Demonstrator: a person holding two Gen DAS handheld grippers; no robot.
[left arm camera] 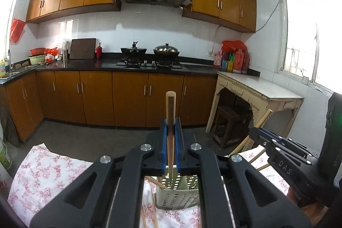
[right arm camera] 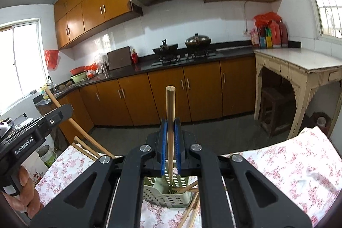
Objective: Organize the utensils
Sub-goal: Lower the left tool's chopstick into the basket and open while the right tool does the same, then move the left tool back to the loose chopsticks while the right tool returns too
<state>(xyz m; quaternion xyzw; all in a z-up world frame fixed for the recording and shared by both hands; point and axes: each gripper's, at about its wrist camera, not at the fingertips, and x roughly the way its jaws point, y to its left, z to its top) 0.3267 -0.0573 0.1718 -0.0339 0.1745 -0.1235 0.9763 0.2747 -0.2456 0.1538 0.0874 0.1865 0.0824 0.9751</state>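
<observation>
My left gripper (left arm camera: 170, 124) is shut on a wooden chopstick (left arm camera: 171, 108) that stands upright, its thin tip over the perforated metal utensil holder (left arm camera: 177, 196) below. My right gripper (right arm camera: 170, 124) is likewise shut on an upright chopstick (right arm camera: 170, 106), its tip over the same holder (right arm camera: 166, 193). The holder stands on a floral tablecloth (left arm camera: 49, 172) with loose chopsticks (right arm camera: 190, 211) lying beside it and one leaning in it. The right gripper (left arm camera: 259, 131) shows at the right of the left wrist view; the left gripper (right arm camera: 64, 110) shows at the left of the right wrist view.
Behind the table (right arm camera: 299, 166) is a kitchen: brown cabinets, a black counter (left arm camera: 106, 64) with a stove and two pots (left arm camera: 166, 50), a sink at far left. A cream side table (left arm camera: 260, 89) with bottles stands right. A person's hand (right arm camera: 23, 191) holds the left gripper.
</observation>
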